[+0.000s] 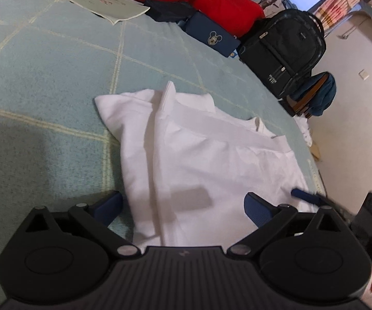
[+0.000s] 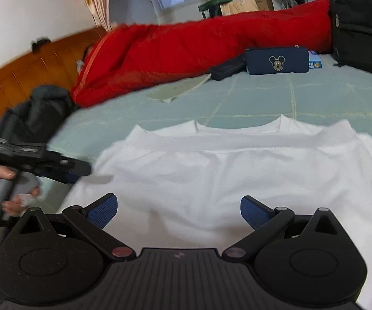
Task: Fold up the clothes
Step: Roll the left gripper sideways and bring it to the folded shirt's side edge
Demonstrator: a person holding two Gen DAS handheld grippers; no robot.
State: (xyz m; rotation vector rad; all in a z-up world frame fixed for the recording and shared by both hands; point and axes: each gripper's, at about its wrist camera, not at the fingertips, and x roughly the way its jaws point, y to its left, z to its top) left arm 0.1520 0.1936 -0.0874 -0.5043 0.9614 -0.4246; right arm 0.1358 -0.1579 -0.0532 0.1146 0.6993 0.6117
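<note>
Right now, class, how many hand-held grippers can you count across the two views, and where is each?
2. The left hand-held gripper hangs open above the white shirt's left edge; the right hand-held gripper hangs open over its near hem. Each also appears at the other view's side. None seems hidden.

No text is legible. A Mickey Mouse emblem marks the navy pouch (image 2: 277,60). White lettering on the far-right black backpack (image 1: 281,51) is unreadable.

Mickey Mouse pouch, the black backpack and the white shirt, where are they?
Mickey Mouse pouch (image 2: 277,60), right wrist view, on its front face.
black backpack (image 1: 284,51), left wrist view, on its front panel.
white shirt (image 2: 237,175), right wrist view, on its flat middle.
</note>
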